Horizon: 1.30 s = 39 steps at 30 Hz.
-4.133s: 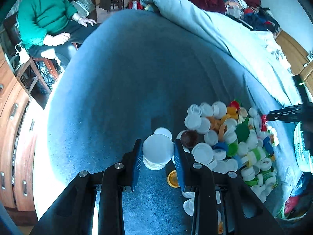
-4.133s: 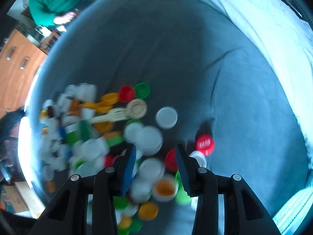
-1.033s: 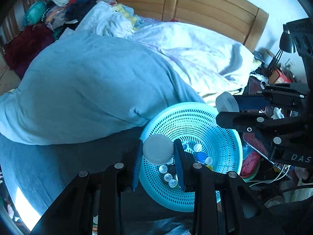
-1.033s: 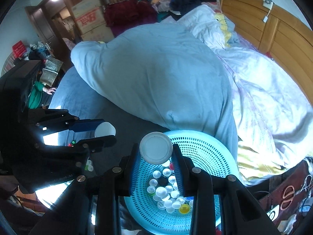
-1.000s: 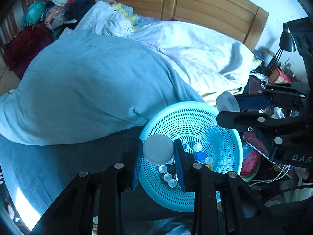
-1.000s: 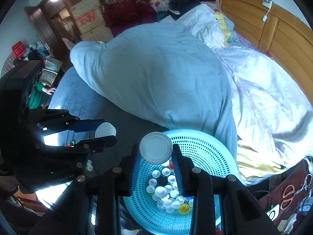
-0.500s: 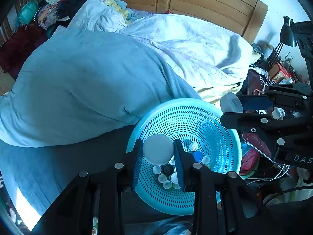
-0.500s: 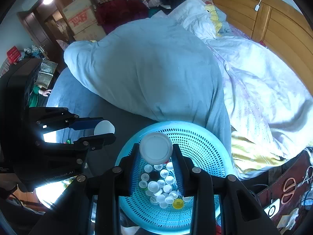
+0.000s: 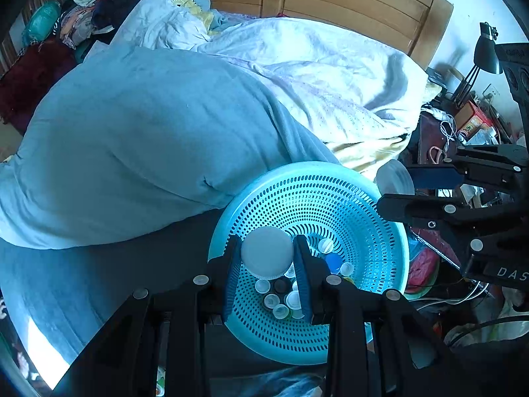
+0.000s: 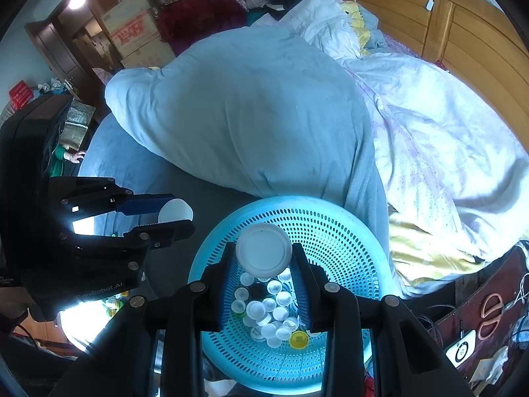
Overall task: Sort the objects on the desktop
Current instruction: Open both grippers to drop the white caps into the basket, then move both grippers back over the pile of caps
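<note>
Turquoise perforated plastic forms the basket (image 9: 380,284) that sits at the near edge of the bed, just beside the folded light-blue duvet (image 9: 132,139). Your left gripper (image 9: 267,254) hangs over the basket's left side, its fingers clamped on a white lid (image 9: 267,252) held flat side toward the camera. Your right gripper (image 10: 263,252) hangs over the same basket from the opposite side, its fingers pinching a second white lid (image 10: 263,250), this one showing a raised rim.

In the left wrist view you can see the right gripper (image 9: 396,187) entering from the right edge, its lid (image 9: 393,177) poised above the basket's far-right rim. In the right wrist view the left gripper (image 10: 173,216) enters from the left, and its lid (image 10: 175,211) sits outside the basket's left rim, over the dark bedcover (image 10: 185,182).

At the basket's bottom lies a cluster of small caps (image 10: 271,307), mostly white, with one yellow cap (image 10: 298,339) at the near side and one blue cap (image 9: 333,259) toward the right in the left wrist view. A dark cap (image 10: 256,289) lies among them.

White crumpled bedding (image 10: 429,125) covers the far side of the bed, against the wooden headboard (image 9: 330,3). Orange-handled scissors (image 10: 489,314) lie on the dark surface at the right.
</note>
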{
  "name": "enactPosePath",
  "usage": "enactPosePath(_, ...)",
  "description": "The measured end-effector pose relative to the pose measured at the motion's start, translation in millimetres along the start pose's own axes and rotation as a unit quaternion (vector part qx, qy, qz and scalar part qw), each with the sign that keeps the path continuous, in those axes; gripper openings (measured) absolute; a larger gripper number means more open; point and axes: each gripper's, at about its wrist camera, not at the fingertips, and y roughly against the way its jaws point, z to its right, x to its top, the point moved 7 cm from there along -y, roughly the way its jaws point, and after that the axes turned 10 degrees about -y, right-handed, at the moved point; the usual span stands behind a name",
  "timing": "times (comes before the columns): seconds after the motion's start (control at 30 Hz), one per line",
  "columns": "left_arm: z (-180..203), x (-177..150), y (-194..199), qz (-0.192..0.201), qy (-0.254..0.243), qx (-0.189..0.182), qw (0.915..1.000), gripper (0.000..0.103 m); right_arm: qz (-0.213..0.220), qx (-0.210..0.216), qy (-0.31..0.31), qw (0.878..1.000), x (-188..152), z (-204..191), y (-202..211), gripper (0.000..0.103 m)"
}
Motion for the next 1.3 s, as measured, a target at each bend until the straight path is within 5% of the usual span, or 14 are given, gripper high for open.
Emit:
enactPosePath(0.13, 0.0, -0.5, -1.8, 0.0, 0.0, -0.001, 1.0, 0.03, 0.001, -0.004, 0.0, 1.0, -0.3, 0.6, -0.6, 0.038)
enactPosePath(0.17, -0.5, -1.8, -2.9, -0.001, 0.001, -0.002, 1.0, 0.043, 0.002, -0.006, 0.0, 1.0, 0.1, 1.0, -0.9, 0.044)
enactPosePath(0.2, -1.9, -2.9, -3.3, 0.001, 0.005, -0.003, 1.0, 0.058, 0.007, -0.012, -0.001, 1.0, 0.7, 2.1, -0.3, 0.06)
enactPosePath(0.23, -3.4, -4.2, -3.0, 0.003, 0.01, -0.005, 0.9999, 0.062, 0.011, -0.016, -0.001, 1.0, 1.4, 2.5, 0.2, 0.07)
enactPosePath(0.4, -20.2, -21.0, -1.5, 0.008, 0.038, -0.008, 0.9992, 0.062, 0.003, -0.019, 0.0, 1.0, 0.8, -0.8, -6.9, 0.071)
enactPosePath(0.57, -65.2, -75.8, 11.9, 0.027, 0.106, 0.013, 0.9939, 0.063, 0.005, 0.011, 0.032, 0.999, 0.3, -42.2, -21.0, 0.075)
enactPosePath(0.73, -137.7, -191.2, 26.7, 0.038, 0.227, 0.059, 0.9714, 0.067, -0.023, 0.061, 0.111, 0.992, -23.8, -125.4, -63.0, 0.082)
enactPosePath(1.0, -212.5, -414.4, 29.4, 0.034, 0.379, 0.139, 0.9142, 0.067, -0.091, 0.131, 0.205, 0.966, -135.7, -260.1, -172.7, 0.083)
enactPosePath(1.2, -224.5, -531.6, 30.2, 0.066, 0.424, 0.202, 0.8803, 0.067, -0.099, 0.118, 0.204, 0.967, -218.2, -278.2, -274.7, 0.084)
enactPosePath(1.3, -225.0, -568.0, 24.6, 0.079, 0.429, 0.22, 0.8724, 0.076, -0.082, 0.102, 0.197, 0.972, -238.6, -272.7, -318.0, 0.084)
